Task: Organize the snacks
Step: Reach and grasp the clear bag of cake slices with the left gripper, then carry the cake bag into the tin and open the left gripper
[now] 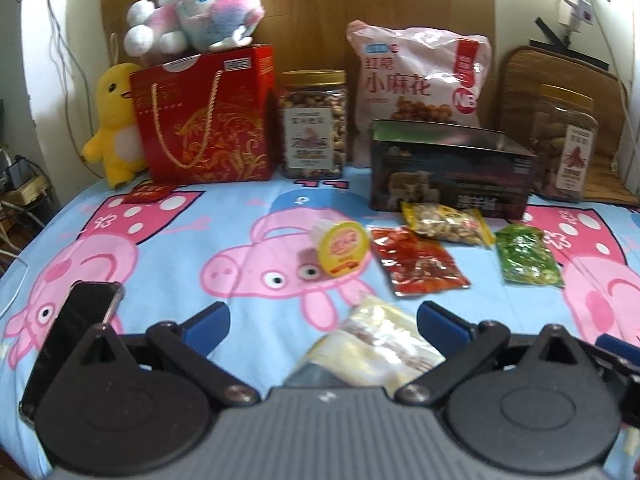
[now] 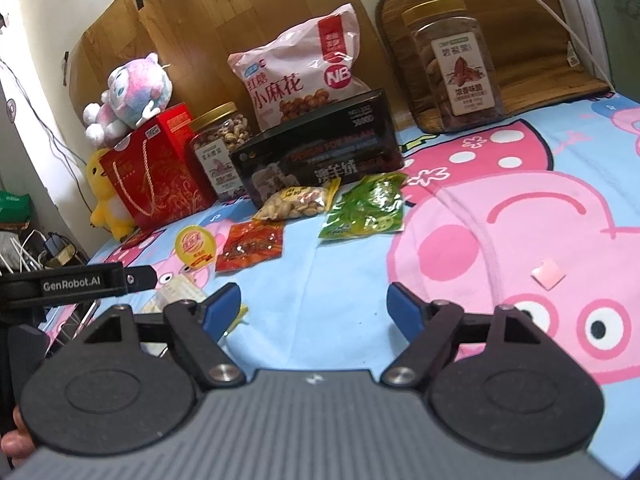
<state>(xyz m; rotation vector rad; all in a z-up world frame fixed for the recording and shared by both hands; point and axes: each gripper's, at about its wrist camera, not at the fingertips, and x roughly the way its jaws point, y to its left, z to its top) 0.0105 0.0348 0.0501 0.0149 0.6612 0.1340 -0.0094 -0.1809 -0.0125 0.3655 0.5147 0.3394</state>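
Observation:
Small snacks lie on the cartoon-pig bedsheet: a yellow jelly cup [image 1: 343,247] [image 2: 196,246], a red packet [image 1: 420,267] [image 2: 251,245], a peanut packet [image 1: 447,224] [image 2: 295,202], a green packet [image 1: 527,258] [image 2: 367,208]. A pale yellow packet [image 1: 374,346] lies between the jaws of my open left gripper [image 1: 324,318], not clamped. A dark open box [image 1: 450,168] [image 2: 320,152] stands behind the snacks. My right gripper [image 2: 314,306] is open and empty over the sheet.
At the back stand a red gift bag [image 1: 204,116], a nut jar [image 1: 313,124], a pink snack bag [image 1: 420,76], a second jar [image 1: 566,144] [image 2: 456,60] and plush toys [image 1: 192,8]. A black phone [image 1: 76,320] lies left. A pink paper scrap [image 2: 548,274] lies right.

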